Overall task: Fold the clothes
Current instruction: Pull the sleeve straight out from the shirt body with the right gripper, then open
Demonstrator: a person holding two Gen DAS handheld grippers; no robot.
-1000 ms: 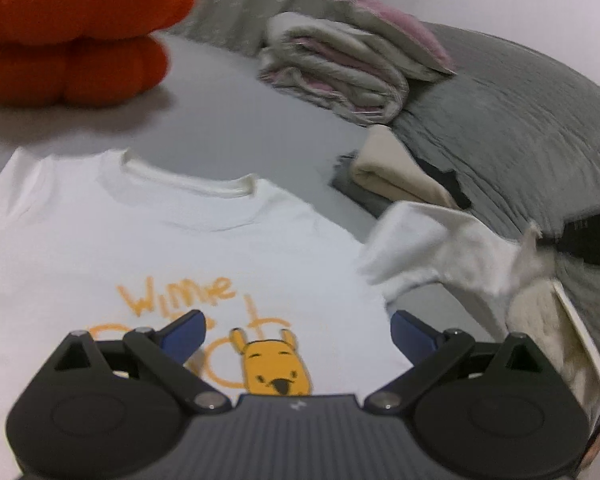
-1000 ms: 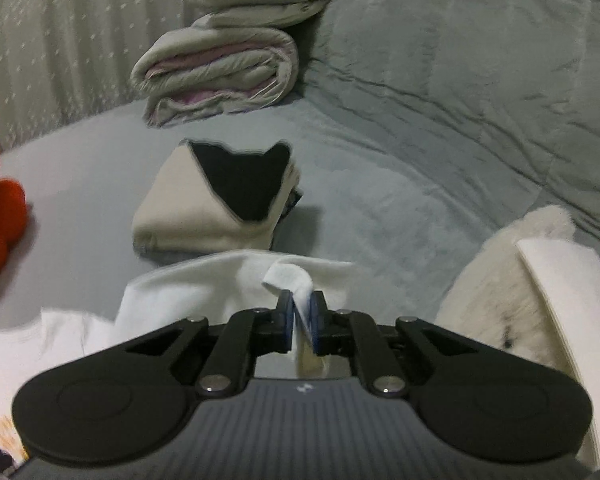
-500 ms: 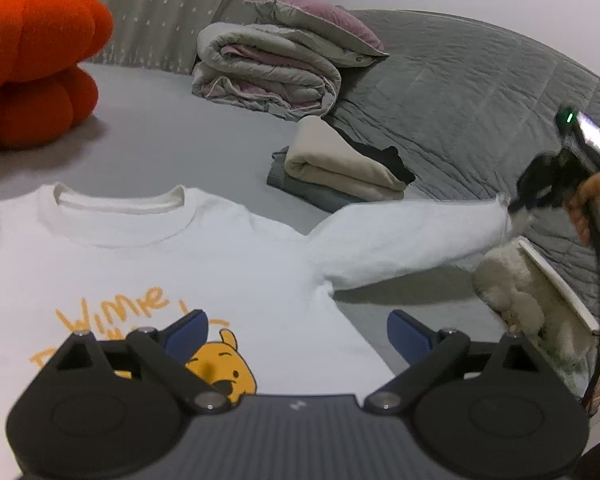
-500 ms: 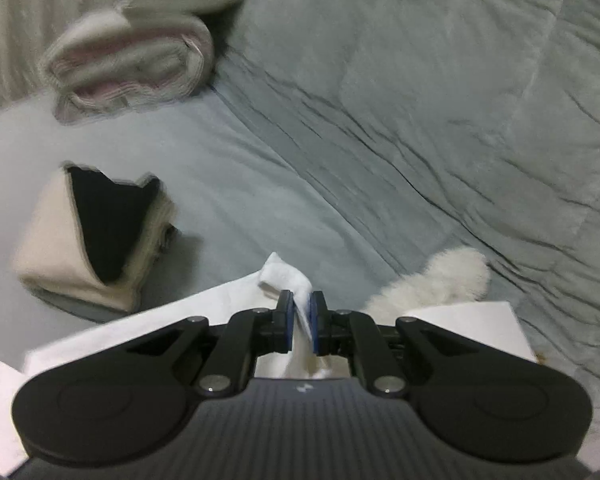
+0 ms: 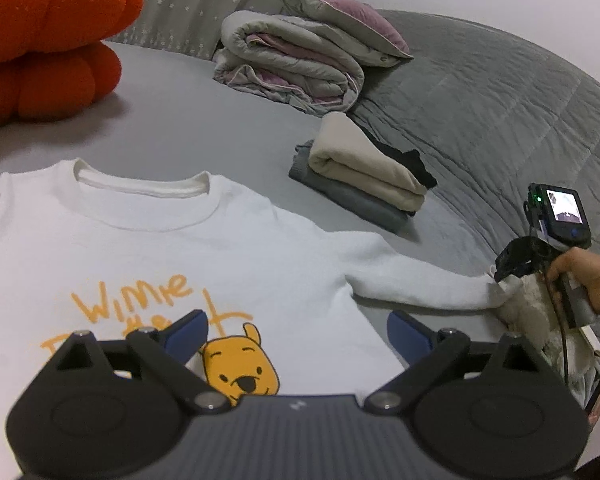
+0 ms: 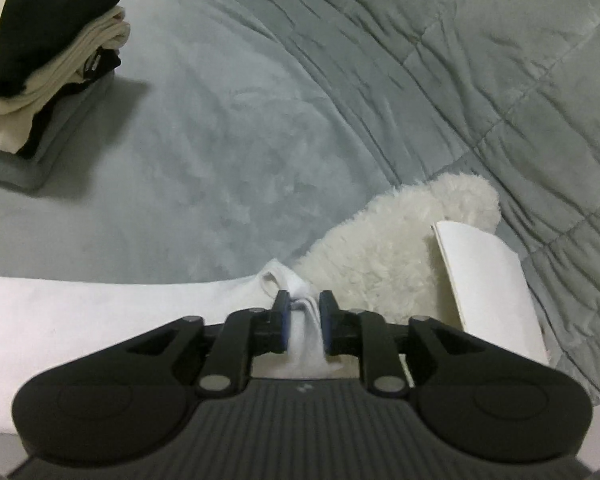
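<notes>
White cloth sits between the pads of the right gripper point(image 6: 304, 312): its jaws are nearly together w/ the sleeve cuff point(image 6: 296, 292) pinched in the gap. The left gripper point(image 5: 296, 330) has its jaws spread wide, holding nothing, and it hangs over the bottom of the sweatshirt point(image 5: 160, 252).

The sweatshirt lies flat, front up, on the near left part of the bed point(image 5: 204, 132). Its sleeve point(image 5: 412, 280) is pulled out straight toward the right edge of the bed, and the cuff touches a fluffy white thing point(image 6: 380, 256).

I think the step now is laying the sleeve flat before folding it in. To do it well: keep the sleeve low, no twist, and let go only when it rests smooth. Then bring it across the chest w/ the cuff square.

Count:
- 1 sweatshirt, 1 sleeve in view
- 2 grippers
- 1 stack of folded clothes point(image 5: 364, 176), mid bed; looks like 3 pieces, but I can't tell for sure
- 1 rolled quilt point(image 5: 292, 64) w/ 1 pillow point(image 5: 340, 20) on top, at the far edge
- 1 orange pumpkin cushion point(image 5: 48, 36), far left corner
- 1 white card point(image 6: 488, 280) by the fluffy thing
</notes>
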